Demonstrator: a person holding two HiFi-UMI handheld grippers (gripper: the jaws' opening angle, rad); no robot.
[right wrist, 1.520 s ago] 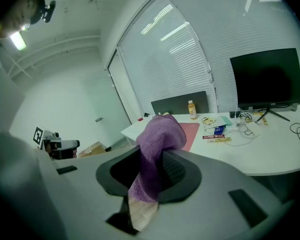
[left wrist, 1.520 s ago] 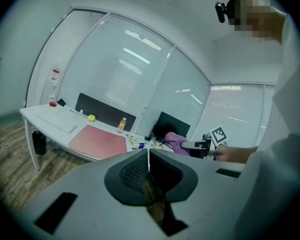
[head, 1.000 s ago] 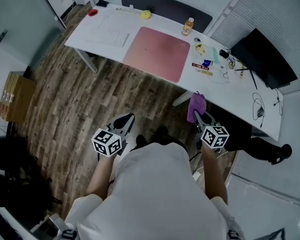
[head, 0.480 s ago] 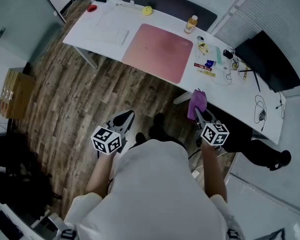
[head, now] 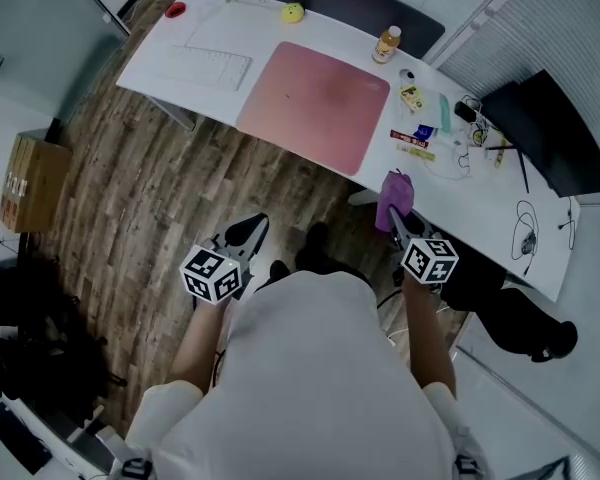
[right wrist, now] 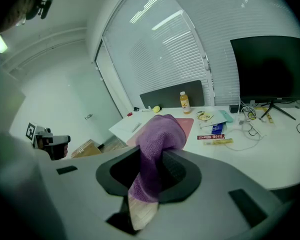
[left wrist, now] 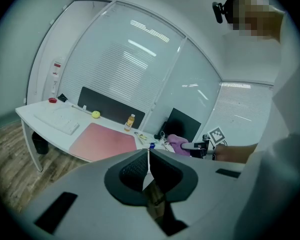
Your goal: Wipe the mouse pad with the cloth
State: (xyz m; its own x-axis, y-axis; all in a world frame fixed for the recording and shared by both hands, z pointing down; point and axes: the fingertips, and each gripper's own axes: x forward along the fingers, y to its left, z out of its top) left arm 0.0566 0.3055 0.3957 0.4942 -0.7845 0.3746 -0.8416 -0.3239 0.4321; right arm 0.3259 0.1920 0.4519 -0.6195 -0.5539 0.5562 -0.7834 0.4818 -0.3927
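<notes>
Nearest the body, arms: both forearms are held forward with elbows bent, and each gripper is pointed toward the desk with its marker cube uppermost.
Left gripper (head: pixel 248 232): it is carried over the wooden floor, well short of the desk; its jaws are pressed together with nothing between them.
Right gripper (head: pixel 397 220): it is held farther forward, near the desk's near edge; its jaws are clamped on the cloth.
Cloth (right wrist: pixel 159 134): it is purple and pinched partway along, bunched above the jaws with a paler tail hung below them; no surface is touched by it.
Desk (head: pixel 485 223): it is white, with small clutter and cables spread on its right part.
Mouse pad (head: pixel 315 103): it is pink and laid flat at mid-desk, beyond and left of the right gripper and well apart from the cloth; a keyboard (head: pixel 210 66) is set to its left and a bottle (head: pixel 384 44) by its far right corner.
Step in hand: the approach is judged to be under way; wiping is not yet begun.
Next move: the right gripper would need to be carried forward and left over the desk edge, then lowered until the cloth is pressed flat on the pad.
</notes>
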